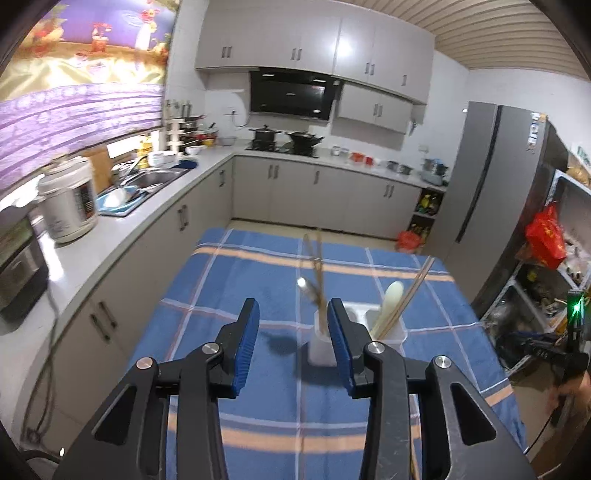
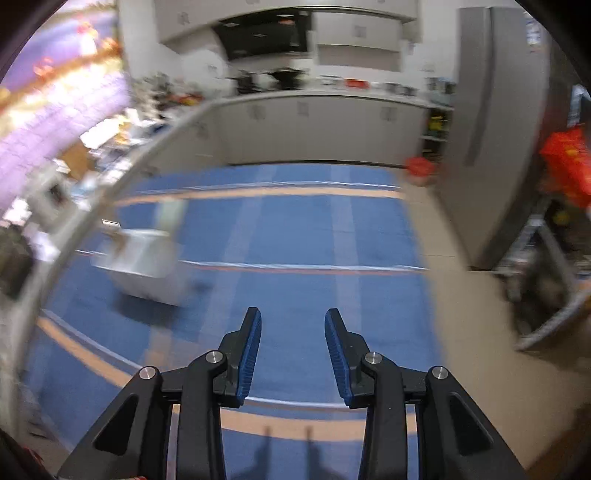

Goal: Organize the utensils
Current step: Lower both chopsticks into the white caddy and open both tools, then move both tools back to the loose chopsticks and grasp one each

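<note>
cabinets (image 1: 325,192): grey, L-shaped | fridge (image 1: 491,184): right | ceiling (image 1: 491,33): slatted | floor (image 2: 472,332): beige

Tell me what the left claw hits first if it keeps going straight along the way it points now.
Most likely the white utensil holder on the blue plaid tablecloth. It stands just ahead of the open left claw, nearer its right finger, with chopsticks and a pale spoon standing in it. Depth is hard to judge here.
</note>
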Tool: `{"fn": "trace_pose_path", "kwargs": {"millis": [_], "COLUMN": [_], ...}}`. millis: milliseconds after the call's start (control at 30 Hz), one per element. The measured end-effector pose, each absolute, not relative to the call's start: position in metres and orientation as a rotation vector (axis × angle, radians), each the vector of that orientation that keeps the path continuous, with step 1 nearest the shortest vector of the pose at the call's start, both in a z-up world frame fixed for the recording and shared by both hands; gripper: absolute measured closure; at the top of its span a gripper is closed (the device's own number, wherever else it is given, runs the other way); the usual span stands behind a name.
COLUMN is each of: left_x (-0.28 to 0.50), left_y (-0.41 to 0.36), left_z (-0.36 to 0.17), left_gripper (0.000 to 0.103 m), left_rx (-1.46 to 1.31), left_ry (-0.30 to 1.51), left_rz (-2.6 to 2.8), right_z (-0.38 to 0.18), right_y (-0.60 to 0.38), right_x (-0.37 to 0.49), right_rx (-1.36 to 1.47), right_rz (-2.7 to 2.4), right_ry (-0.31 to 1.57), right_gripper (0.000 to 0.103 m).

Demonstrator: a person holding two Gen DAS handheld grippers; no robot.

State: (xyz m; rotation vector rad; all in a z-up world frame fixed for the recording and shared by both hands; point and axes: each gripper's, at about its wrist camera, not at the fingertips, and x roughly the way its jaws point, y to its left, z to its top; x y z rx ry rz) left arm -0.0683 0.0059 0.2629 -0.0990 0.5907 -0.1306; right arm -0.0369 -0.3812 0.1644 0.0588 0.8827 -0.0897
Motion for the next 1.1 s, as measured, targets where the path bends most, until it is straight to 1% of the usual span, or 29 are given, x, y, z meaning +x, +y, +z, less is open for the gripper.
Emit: {"fn": "trace_pose_path", "kwargs": {"millis": [67,100,167,233,267,400,600,700,767,833,900,967,1000,1100], "left_x": [-0.084,-0.092,-0.107,-0.116,-0.119,-0.115,-0.093,-0.085,-0.079,-0.073,-0.067,-0.061,-0.058,-0.048], "left_y": [0.012,0.014,0.015,0.011,0.010,-0.012,-0.062,-0.090,-0.107,-0.124,-0.135,-0.144,-0.146,-0.150], "left_z": [0.264,0.264,0.258,0.244,0.236,0.179,0.096,0.071,0.056,0.045,0.037,0.029,0.025,0.023], "left_gripper": [0.057,0.056,0.051,0.049,0.049,0.049,0.049,0.053,0.062,0.064,0.068,0.078,0.079,0.080], "left_rx": [-0.112,-0.123,-0.149,-0.153,-0.151,-0.150,-0.171,-0.118,-0.063,-0.023,0.019,0.048,0.057,0.075], "left_ry": [0.606,0.614,0.637,0.652,0.661,0.764,0.953,0.991,1.018,1.039,1.049,1.065,1.075,1.053], "left_rz": [-0.098,-0.086,-0.083,-0.086,-0.088,-0.143,-0.298,-0.354,-0.389,-0.425,-0.436,-0.442,-0.440,-0.436], "right_z": [0.158,0.154,0.146,0.133,0.129,0.109,0.079,0.067,0.060,0.054,0.051,0.046,0.045,0.040], "right_y": [-0.420,-0.439,-0.464,-0.475,-0.475,-0.439,-0.354,-0.321,-0.309,-0.298,-0.288,-0.278,-0.274,-0.261], "right_x": [-0.049,-0.056,-0.066,-0.077,-0.080,-0.097,-0.099,-0.088,-0.080,-0.070,-0.059,-0.050,-0.047,-0.031], "right_rx": [-0.009,-0.058,-0.184,-0.323,-0.329,-0.254,-0.005,0.110,0.157,0.188,0.204,0.218,0.221,0.214], "right_rz": [-0.221,-0.313,-0.474,-0.615,-0.629,-0.511,-0.160,-0.006,0.054,0.094,0.121,0.142,0.153,0.180], "right_ry": [0.885,0.880,0.876,0.875,0.881,0.895,0.927,0.948,0.957,0.966,0.970,0.975,0.977,0.989], "right_gripper": [0.065,0.064,0.065,0.065,0.065,0.065,0.065,0.065,0.065,0.064,0.064,0.064,0.064,0.064]}}
